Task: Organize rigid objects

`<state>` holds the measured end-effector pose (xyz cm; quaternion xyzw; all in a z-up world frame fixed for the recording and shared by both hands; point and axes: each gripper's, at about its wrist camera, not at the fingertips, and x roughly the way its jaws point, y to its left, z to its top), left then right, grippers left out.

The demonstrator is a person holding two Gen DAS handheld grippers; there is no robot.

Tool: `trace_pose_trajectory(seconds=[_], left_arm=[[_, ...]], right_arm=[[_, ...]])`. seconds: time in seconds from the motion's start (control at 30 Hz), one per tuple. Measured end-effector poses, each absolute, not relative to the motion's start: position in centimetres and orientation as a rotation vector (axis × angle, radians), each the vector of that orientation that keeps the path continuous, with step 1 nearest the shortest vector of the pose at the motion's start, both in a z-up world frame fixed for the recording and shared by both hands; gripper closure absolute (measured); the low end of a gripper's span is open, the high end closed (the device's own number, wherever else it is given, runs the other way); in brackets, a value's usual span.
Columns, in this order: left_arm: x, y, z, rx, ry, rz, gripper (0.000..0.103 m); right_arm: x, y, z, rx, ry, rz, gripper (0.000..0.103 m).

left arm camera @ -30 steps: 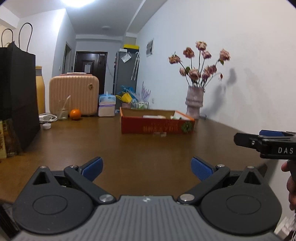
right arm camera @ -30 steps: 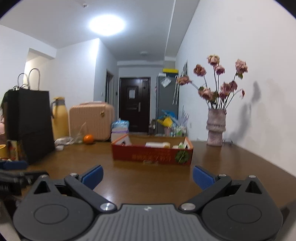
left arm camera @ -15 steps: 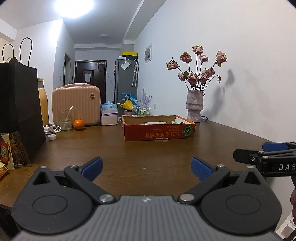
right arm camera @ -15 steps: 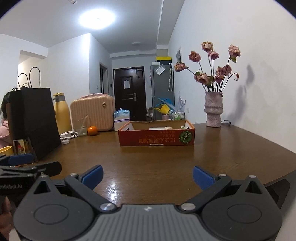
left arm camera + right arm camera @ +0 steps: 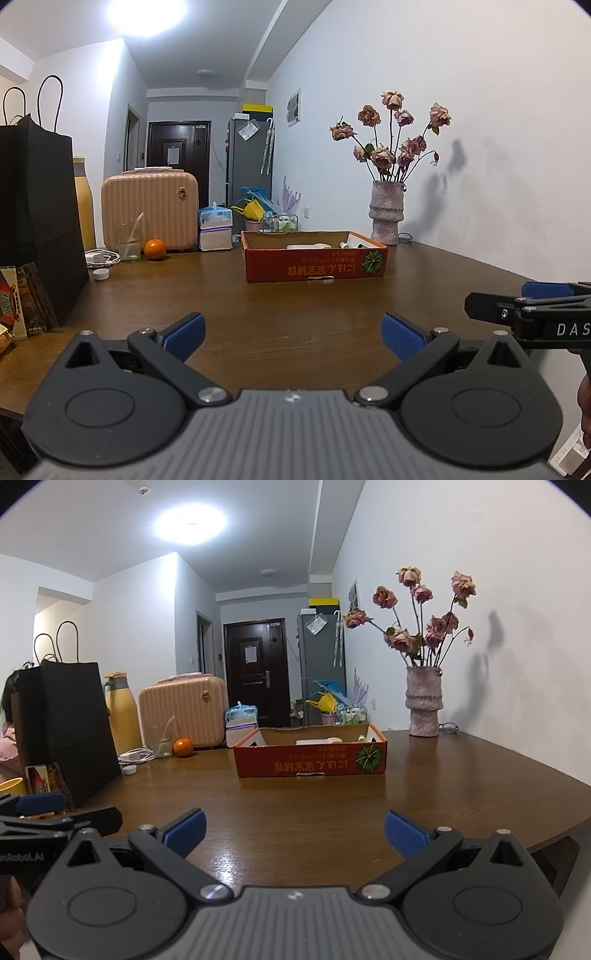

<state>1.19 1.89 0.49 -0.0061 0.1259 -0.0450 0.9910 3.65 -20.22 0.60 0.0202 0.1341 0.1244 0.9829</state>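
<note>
A red cardboard box [image 5: 314,264] stands on the brown table [image 5: 258,314], mid-far, with a white item [image 5: 308,246] and a small green-capped item [image 5: 345,244] inside. It also shows in the right wrist view [image 5: 310,762]. My left gripper [image 5: 293,330] is open and empty near the table's front edge, well short of the box. My right gripper [image 5: 295,827] is open and empty, level with the left one. Each gripper shows at the edge of the other's view: the right one [image 5: 532,306], the left one [image 5: 48,816].
A black paper bag [image 5: 37,221] stands at the left with snack packets [image 5: 22,299] against it. A yellow flask [image 5: 122,710], peach suitcase [image 5: 149,210], glass [image 5: 127,240], orange [image 5: 154,248], tissue packs [image 5: 216,229] and a vase of dried roses [image 5: 384,218] line the far side.
Both grippers have pulled back and risen a little, so the box looks farther and more of the table shows. Both stay open and empty.
</note>
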Motion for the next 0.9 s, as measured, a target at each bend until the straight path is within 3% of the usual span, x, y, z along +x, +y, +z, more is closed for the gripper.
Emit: trace_pose_trajectory(seconds=[0.9], left_arm=[[0.3,1.5,2.0,0.013,0.147,-0.091,0.000]], right_arm=[[2.9,-20.8,1.9,0.058,0.191,0.242,0.000]])
